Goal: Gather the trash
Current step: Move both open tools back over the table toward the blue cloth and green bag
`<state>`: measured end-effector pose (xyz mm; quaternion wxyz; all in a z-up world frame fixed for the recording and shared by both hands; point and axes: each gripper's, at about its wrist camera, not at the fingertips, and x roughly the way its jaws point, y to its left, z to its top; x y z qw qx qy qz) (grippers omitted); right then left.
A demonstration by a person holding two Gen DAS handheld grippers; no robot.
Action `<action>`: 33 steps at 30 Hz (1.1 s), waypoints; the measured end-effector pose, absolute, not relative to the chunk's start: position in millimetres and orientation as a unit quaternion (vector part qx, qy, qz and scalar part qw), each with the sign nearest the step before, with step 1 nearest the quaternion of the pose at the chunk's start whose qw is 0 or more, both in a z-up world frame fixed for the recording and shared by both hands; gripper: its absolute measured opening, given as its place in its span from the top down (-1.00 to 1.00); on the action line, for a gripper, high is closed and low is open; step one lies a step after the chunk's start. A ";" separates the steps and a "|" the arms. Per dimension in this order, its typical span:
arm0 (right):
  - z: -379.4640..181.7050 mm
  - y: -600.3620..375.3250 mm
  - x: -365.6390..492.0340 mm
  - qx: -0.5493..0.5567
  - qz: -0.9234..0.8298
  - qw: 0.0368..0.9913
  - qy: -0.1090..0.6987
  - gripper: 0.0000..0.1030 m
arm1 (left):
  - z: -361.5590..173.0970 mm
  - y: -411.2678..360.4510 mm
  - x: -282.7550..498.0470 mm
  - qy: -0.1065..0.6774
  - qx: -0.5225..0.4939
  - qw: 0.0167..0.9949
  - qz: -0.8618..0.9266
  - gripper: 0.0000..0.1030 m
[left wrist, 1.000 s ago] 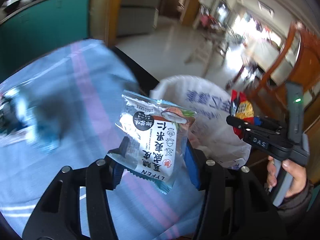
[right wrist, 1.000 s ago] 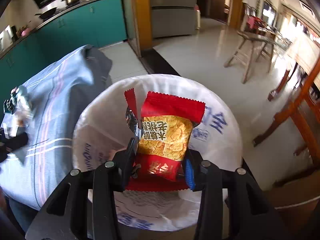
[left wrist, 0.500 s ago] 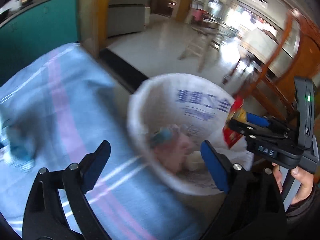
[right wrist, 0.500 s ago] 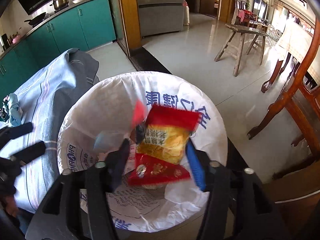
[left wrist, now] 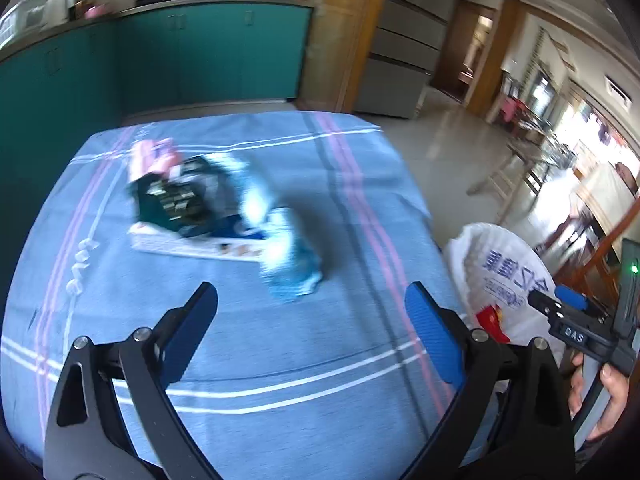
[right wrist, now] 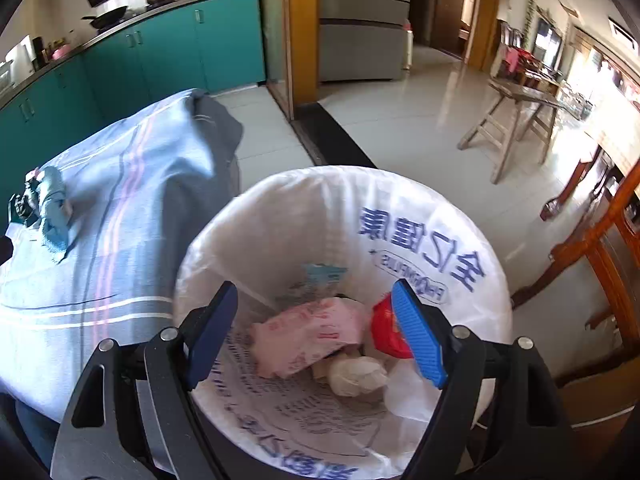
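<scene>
The left gripper [left wrist: 310, 328] hangs over the blue striped tablecloth [left wrist: 248, 344], jaws opening and nearly at full spread, nothing between the blue pads. Ahead of it on the cloth lies a blurred heap of litter [left wrist: 208, 208]: a pink packet, a dark wrapper, a flat white carton and a crumpled teal-and-white wrapper; their edges cannot be told apart.

The right gripper [right wrist: 316, 332] is held over the bin lined with a white plastic bag bearing blue print [right wrist: 432, 216], which stands just beside the table edge. Its jaws are opening, pads pressing on nothing. Inside the bag lie a pink packet [right wrist: 308, 332], a crumpled white wad [right wrist: 356, 376] and a red snack packet [right wrist: 386, 332] close against the right-hand pad; contact cannot be told.
</scene>
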<state>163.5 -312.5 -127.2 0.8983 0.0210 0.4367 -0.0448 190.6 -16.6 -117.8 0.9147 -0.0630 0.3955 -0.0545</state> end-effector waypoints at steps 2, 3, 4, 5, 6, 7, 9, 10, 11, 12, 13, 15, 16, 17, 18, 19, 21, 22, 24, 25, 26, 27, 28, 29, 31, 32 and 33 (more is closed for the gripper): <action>-125.5 -303.7 163.2 0.015 -0.036 0.899 0.436 -0.51 | -117.2 -4.2 188.9 0.396 -0.070 0.914 -0.043 -0.84; -124.7 -300.9 162.3 0.013 -0.033 0.899 0.436 -0.51 | -115.4 -0.3 187.6 0.395 -0.073 0.915 -0.040 -0.84; -123.9 -298.1 161.6 0.010 -0.031 0.900 0.435 -0.51 | -114.2 3.9 185.5 0.392 -0.074 0.916 -0.037 -0.84; -122.7 -295.3 160.8 0.007 -0.029 0.900 0.434 -0.51 | -112.5 8.2 182.9 0.390 -0.075 0.917 -0.034 -0.84; -122.1 -293.5 160.3 0.006 -0.029 0.901 0.434 -0.51 | -111.1 12.1 180.4 0.388 -0.075 0.918 -0.031 -0.84; -120.9 -291.5 159.7 0.005 -0.028 0.901 0.433 -0.51 | -110.4 14.6 178.3 0.385 -0.075 0.919 -0.028 -0.84; -119.3 -287.9 158.3 0.003 -0.026 0.902 0.432 -0.51 | -107.4 19.1 173.1 0.382 -0.075 0.921 -0.021 -0.84; -118.0 -285.7 157.8 0.001 -0.025 0.902 0.431 -0.51 | -107.3 20.4 171.8 0.381 -0.076 0.921 -0.019 -0.84; -117.1 -284.7 157.4 0.001 -0.024 0.902 0.430 -0.51 | -107.0 21.3 169.7 0.381 -0.077 0.921 -0.018 -0.84; -115.8 -283.2 156.8 0.000 -0.022 0.903 0.429 -0.51 | -107.1 22.6 168.1 0.381 -0.077 0.921 -0.016 -0.84; -114.2 -280.7 155.8 -0.002 -0.019 0.904 0.427 -0.51 | -107.1 24.1 166.4 0.380 -0.078 0.921 -0.014 -0.84; -110.5 -275.3 152.9 -0.006 -0.013 0.906 0.423 -0.51 | -106.7 27.8 162.1 0.380 -0.079 0.922 -0.010 -0.84; -109.1 -273.2 151.8 -0.008 -0.011 0.906 0.422 -0.51 | -106.9 28.4 160.9 0.379 -0.080 0.922 -0.009 -0.84; -107.4 -270.8 150.1 -0.009 -0.009 0.907 0.420 -0.51 | -106.6 30.3 158.6 0.379 -0.082 0.921 -0.009 -0.84; -105.8 -268.3 148.0 -0.010 -0.006 0.908 0.418 -0.51 | -106.6 31.9 157.0 0.380 -0.084 0.921 -0.009 -0.84; -104.9 -267.5 146.5 -0.011 -0.005 0.909 0.417 -0.51 | -106.5 33.5 155.2 0.379 -0.086 0.921 -0.009 -0.84; -104.9 -263.6 142.0 -0.010 0.000 0.909 0.416 -0.51 | -107.2 37.2 151.2 0.380 -0.088 0.921 -0.008 -0.84; -105.7 -262.7 140.7 -0.009 0.001 0.909 0.417 -0.51 | -107.5 39.6 148.7 0.379 -0.090 0.921 -0.008 -0.84; -108.7 -257.8 139.5 -0.008 0.009 0.908 0.420 -0.51 | -108.0 43.2 145.2 0.379 -0.088 0.921 -0.007 -0.84; -110.0 -255.6 140.4 -0.008 0.011 0.907 0.421 -0.51 | -108.3 45.2 143.5 0.378 -0.086 0.922 -0.005 -0.84; -111.3 -252.2 142.3 -0.007 0.011 0.907 0.422 -0.51 | -108.6 48.5 141.6 0.378 -0.084 0.922 -0.001 -0.84; -111.8 -248.5 144.2 -0.004 0.013 0.906 0.422 -0.51 | -108.5 51.4 140.1 0.379 -0.084 0.922 0.001 -0.84; -111.4 -243.5 145.9 -0.003 0.022 0.906 0.422 -0.51 | -108.5 54.4 139.2 0.379 -0.085 0.921 0.003 -0.84; -110.5 -238.3 147.7 -0.004 0.029 0.907 0.421 -0.51 | -107.7 58.4 137.6 0.379 -0.085 0.921 0.007 -0.84; -104.8 -224.7 151.0 -0.012 0.041 0.910 0.412 -0.51 | -104.2 66.0 133.4 0.374 -0.086 0.923 0.015 -0.84; -102.7 -220.6 151.5 -0.013 0.047 0.912 0.408 -0.51 | -101.4 71.3 131.1 0.371 -0.089 0.924 0.021 -0.84; -99.8 -214.0 152.8 -0.014 0.055 0.913 0.404 -0.51 | -99.6 75.5 129.2 0.369 -0.091 0.925 0.025 -0.84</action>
